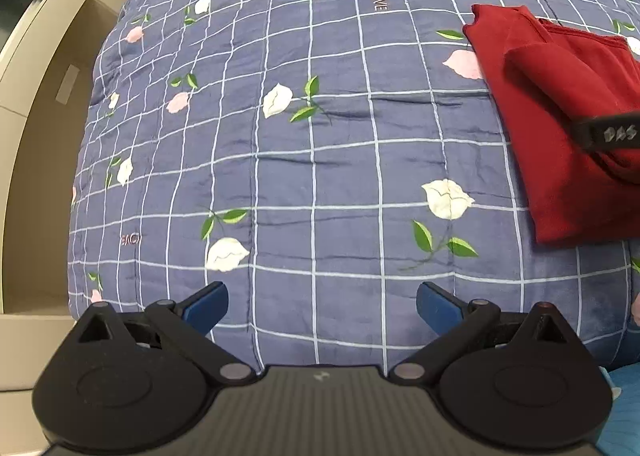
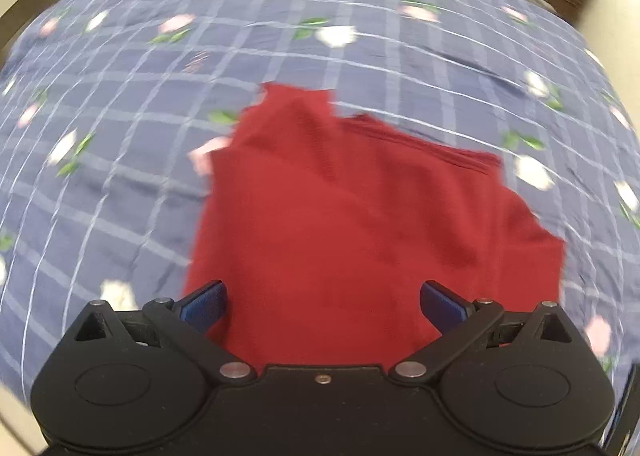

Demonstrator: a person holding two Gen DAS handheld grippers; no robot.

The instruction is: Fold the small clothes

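Blue checked quilt (image 1: 312, 160) with printed flowers seen spread over bed; beige cabinets noted at left. Red garment (image 2: 360, 224) laid on quilt, already doubled into rough rectangle, sleeve or flap turned over top. Folding judged mostly done; final fold or tidying of uneven edges possibly left. Left gripper (image 1: 322, 306) held above bare quilt, well apart from garment, fingers spread wide, nothing held. Right gripper (image 2: 323, 306) held over garment's near edge, fingers spread wide, nothing pinched; contact with cloth cannot be told. Right view blurred.
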